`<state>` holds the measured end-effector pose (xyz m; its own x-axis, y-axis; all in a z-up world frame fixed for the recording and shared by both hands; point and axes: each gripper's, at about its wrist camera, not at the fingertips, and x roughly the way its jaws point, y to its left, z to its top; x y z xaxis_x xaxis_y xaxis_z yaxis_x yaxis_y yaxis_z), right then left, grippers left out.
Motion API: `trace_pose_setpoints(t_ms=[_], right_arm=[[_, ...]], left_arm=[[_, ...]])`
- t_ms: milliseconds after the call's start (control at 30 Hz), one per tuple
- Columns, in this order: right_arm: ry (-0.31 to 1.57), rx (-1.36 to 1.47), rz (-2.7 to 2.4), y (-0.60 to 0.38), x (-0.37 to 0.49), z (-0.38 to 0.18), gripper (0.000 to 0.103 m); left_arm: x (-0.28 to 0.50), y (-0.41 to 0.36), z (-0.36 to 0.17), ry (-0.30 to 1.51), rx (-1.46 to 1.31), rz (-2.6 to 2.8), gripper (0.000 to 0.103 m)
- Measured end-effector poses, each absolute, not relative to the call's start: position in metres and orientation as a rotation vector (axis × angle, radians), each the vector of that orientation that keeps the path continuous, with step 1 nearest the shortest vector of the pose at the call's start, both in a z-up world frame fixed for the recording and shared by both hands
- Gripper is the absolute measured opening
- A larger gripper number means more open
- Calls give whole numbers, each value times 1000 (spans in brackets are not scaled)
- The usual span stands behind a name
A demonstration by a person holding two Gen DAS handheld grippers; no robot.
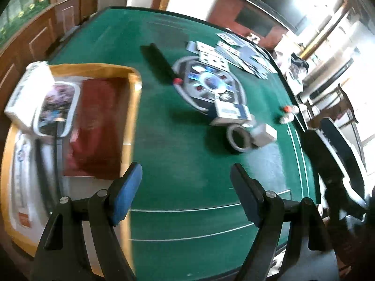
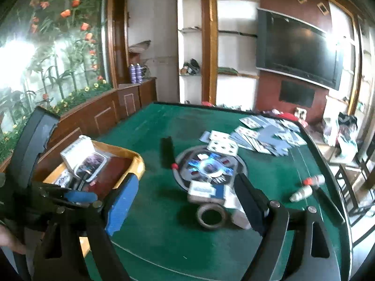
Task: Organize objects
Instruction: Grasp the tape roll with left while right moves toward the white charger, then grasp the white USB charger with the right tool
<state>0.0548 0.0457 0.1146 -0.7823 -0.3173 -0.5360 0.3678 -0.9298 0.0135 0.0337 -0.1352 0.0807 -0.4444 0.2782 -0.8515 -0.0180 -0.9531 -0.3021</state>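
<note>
two grippers: both held over the green table (image 1: 178, 154), both blurred
left gripper (image 1: 186, 194): jaws wide apart, nothing between the pads, only bare felt beneath
right gripper (image 2: 185, 207): jaws wide apart, empty; tape roll seen through the gap, untouched
wooden tray (image 1: 134, 117): just left of the left gripper's blue pad, holding a white box (image 1: 28, 93), a printed packet (image 1: 58, 107) and a red book (image 1: 96, 126)
tape roll (image 2: 211, 217): ahead of the right gripper, lying flat on the felt
small boxes: blue-and-white box (image 2: 206, 192) and pale box (image 2: 239, 215) touching the tape roll, ahead
round disc (image 2: 208, 166): further ahead, past the boxes
black bar (image 2: 166, 152): ahead and left of the disc, red-capped end (image 2: 174, 165) at the disc's rim
playing cards (image 2: 264, 133): spread far ahead and right
small bottles (image 2: 307, 186): two, lying well right of the right gripper
</note>
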Motion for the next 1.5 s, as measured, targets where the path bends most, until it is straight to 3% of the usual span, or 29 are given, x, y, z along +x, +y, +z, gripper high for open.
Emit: trace_pose_setpoints(t_ms=[333, 700, 800, 900, 967, 1000, 1033, 1200, 1300, 1500], right_arm=[[-26, 1081, -2717, 164, 41, 81, 87], [-108, 1196, -2753, 238, 54, 65, 87], [-118, 1222, -2745, 244, 52, 61, 87], [-121, 1223, -2740, 243, 49, 62, 87], [-111, 1208, -2738, 240, 49, 64, 87], [-105, 1202, -2735, 239, 48, 65, 87], [-99, 1196, -2731, 237, 47, 66, 87], [-79, 1149, -2625, 226, 36, 73, 86], [-41, 1156, -2479, 212, 18, 73, 54], [138, 1190, -2227, 168, -19, 59, 52]], left_arm=[[-6, -51, 56, -254, -1618, 2425, 79], [-62, -27, 29, -105, -1704, 2409, 77], [-64, -21, 14, -99, -1758, 2389, 54], [-65, -18, 6, -68, -1763, 2411, 44], [-66, -16, 6, -48, -1765, 2415, 31], [-66, -16, 6, -53, -1767, 2407, 16], [-65, -17, 5, -57, -1774, 2397, 12], [-41, -18, 5, -66, -1753, 2338, 9], [-16, -26, 4, -134, -1768, 2330, 9], [31, -40, 3, -231, -1798, 2364, 9]])
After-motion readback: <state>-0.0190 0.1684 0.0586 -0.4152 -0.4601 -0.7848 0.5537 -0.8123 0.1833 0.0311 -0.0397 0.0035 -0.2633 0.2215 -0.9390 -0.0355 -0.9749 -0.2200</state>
